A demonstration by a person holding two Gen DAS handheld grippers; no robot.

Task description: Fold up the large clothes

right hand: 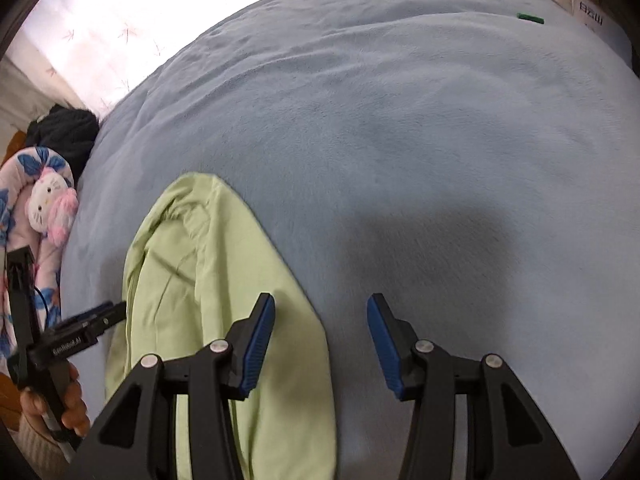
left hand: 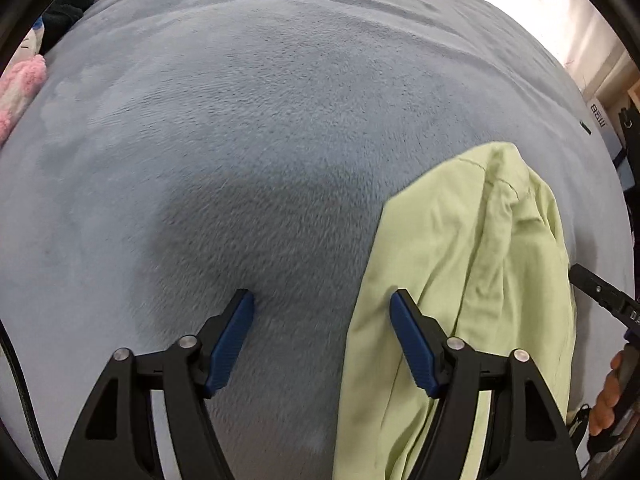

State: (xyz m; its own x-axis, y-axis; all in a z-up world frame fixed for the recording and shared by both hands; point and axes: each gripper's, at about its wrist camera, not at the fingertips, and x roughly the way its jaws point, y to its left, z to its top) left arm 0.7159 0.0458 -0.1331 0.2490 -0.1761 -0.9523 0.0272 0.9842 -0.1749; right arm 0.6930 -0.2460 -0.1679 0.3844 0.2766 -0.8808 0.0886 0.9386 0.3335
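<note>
Green garment [left hand: 472, 280] lies bunched lengthwise amid open blue blanket [left hand: 248, 128]

Black hand-held gripper [left hand: 322, 304], blue pads [left hand: 232, 344]

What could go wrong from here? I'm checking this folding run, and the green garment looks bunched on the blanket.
1. The light green garment lies bunched with overlapping layers, so a pinch may take only one layer and drag the rest crooked.
2. The left gripper and right gripper are both open over the plush blue blanket, so a pinch at the garment's edge might catch its pile too.
</note>
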